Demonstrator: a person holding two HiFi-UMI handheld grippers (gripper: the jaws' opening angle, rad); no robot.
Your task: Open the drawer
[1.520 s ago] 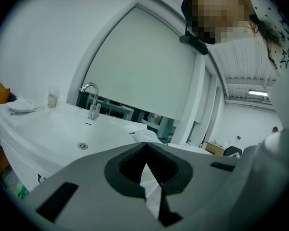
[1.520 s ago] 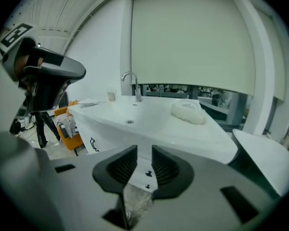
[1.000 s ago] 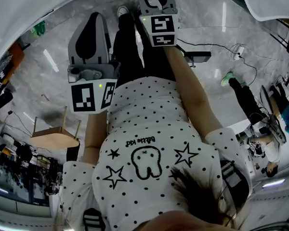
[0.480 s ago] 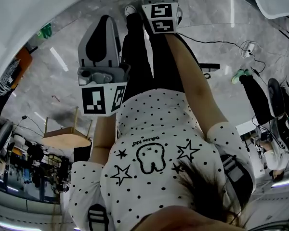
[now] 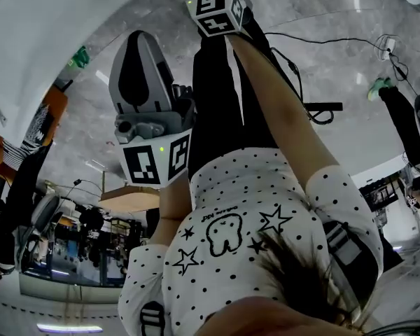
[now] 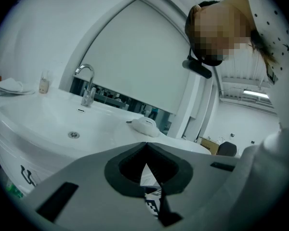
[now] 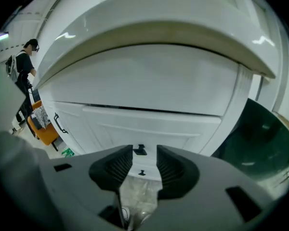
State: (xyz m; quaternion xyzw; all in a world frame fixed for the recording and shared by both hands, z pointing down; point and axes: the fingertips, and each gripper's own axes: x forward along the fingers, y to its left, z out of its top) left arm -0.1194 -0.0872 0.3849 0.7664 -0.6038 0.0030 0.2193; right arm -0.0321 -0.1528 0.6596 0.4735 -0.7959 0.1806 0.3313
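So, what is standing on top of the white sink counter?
A tap, a small cup, a folded white cloth and a white dish-like thing. The left gripper covers the counter's near part.

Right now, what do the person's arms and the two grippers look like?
The left gripper and the right gripper are grey plastic shells with dark pads, visibly ribbed on the right. Each carries a cube with black-and-white square markers: left cube, right cube. The arms are bare below the short sleeves of a white shirt with black dots and stars.
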